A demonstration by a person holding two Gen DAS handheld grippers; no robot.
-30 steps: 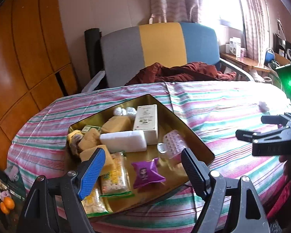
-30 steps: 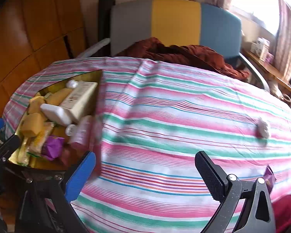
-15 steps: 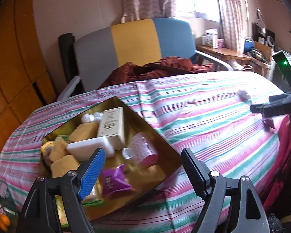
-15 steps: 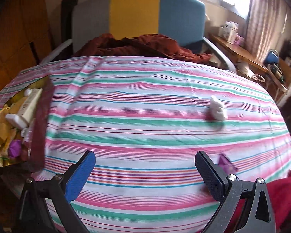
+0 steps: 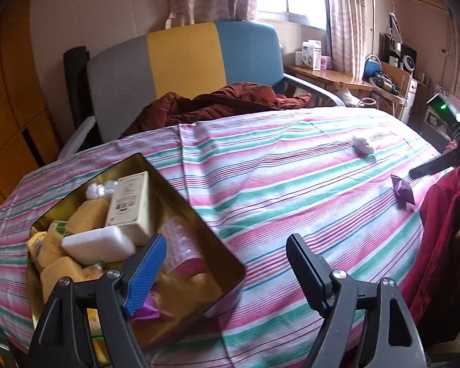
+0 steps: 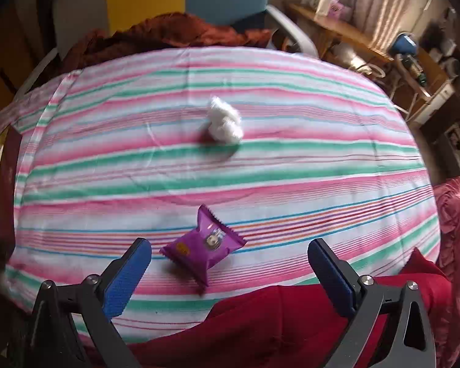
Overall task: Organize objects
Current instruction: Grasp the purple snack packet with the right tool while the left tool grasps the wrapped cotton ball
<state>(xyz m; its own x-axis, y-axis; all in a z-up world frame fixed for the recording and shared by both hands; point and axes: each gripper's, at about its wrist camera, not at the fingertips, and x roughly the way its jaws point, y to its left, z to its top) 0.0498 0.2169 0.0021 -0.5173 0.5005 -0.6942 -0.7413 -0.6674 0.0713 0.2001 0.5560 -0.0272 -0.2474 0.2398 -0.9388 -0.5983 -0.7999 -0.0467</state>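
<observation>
A gold tin [image 5: 199, 214] full of snacks and boxes sits on the striped cloth at the left. A purple snack packet [image 6: 204, 247] lies near the table's front edge, just ahead of my open, empty right gripper [image 6: 228, 260]; it also shows in the left wrist view [image 5: 403, 190]. A white crumpled wad [image 6: 224, 121] lies farther back, also seen in the left wrist view [image 5: 363, 147]. My left gripper [image 5: 225, 253] is open and empty, hovering over the tin's right corner.
A grey, yellow and blue chair [image 5: 184, 58] with a rust-red garment [image 5: 214, 101] stands behind the table. A red cloth [image 6: 291, 322] lies under my right gripper. A wooden side table [image 5: 337, 76] with boxes stands at the right.
Both grippers have swung to the right. The right gripper has dropped low toward the purple packet, which is now between its fingers' line. The tin has slid to the left of both views.
</observation>
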